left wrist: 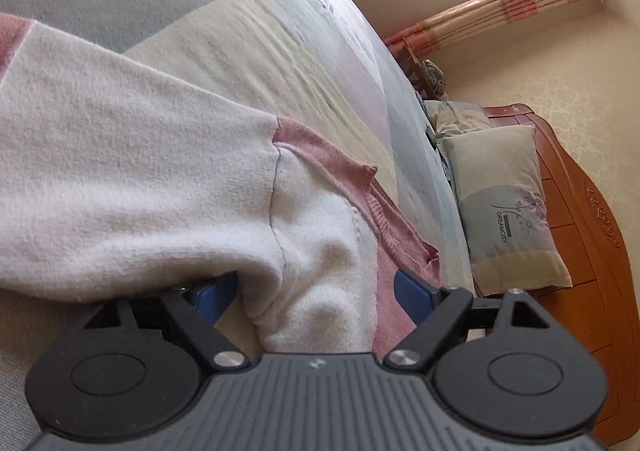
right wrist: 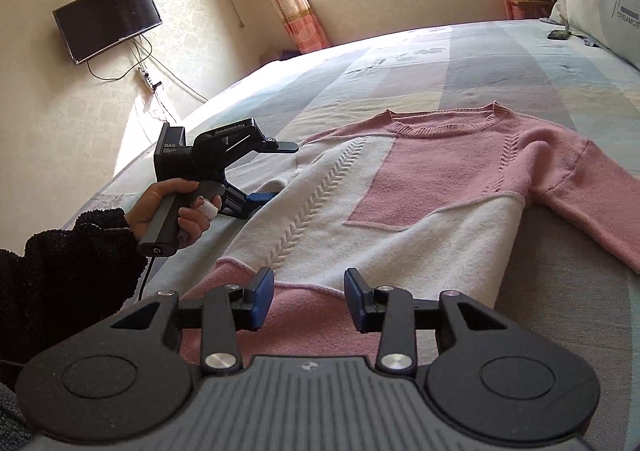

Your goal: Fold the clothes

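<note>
Pink-and-white knit sweater point(right wrist: 404, 187) spread front-up on the bed point(right wrist: 520, 63), collar toward the window, one pink sleeve point(right wrist: 592, 191) stretched out toward the pillow side. Soft, limp, light by the look of it; thick knit likely to bunch and sag rather than slide. Best taken at shoulder seam, cuff or hem corner, where layers double.

Left claw point(left wrist: 316, 291) released, blue pads wide apart, with a white fold of the other sleeve and shoulder point(left wrist: 312, 251) bulging between them; no pinch evident. Same claw seen from the right wrist view at the sweater's far side edge.

Right claw point(right wrist: 309, 301) released, pads apart, poised just above the pink hem band point(right wrist: 304, 315), nothing gripped.

Body unfolded; fold stage not determinable.
</note>
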